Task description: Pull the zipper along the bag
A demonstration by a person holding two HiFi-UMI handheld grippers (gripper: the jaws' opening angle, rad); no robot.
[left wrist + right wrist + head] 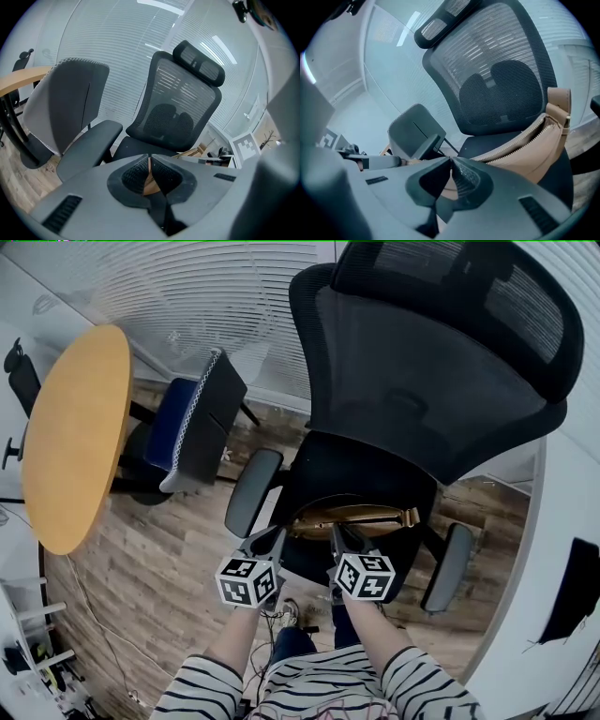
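Note:
A tan bag point(361, 517) lies across the seat of a black office chair point(375, 460). My left gripper point(279, 534) is shut on the bag's left end, and tan fabric point(150, 185) shows between its pads point(136, 173). My right gripper point(336, 532) is shut a little further along the top edge. In the right gripper view the bag point(534, 152) runs off to the right. Its two rows of zipper teeth point(520, 138) lie parted from my right gripper point(451, 160) to the strap tab point(558, 105). The pads hide the zipper pull.
The chair's armrests point(251, 491) point(448, 566) flank the bag and its mesh back point(441, 362) rises behind. A round wooden table point(75, 437) and a blue and black chair point(197, 423) stand at the left. A white wall point(562, 549) is at the right.

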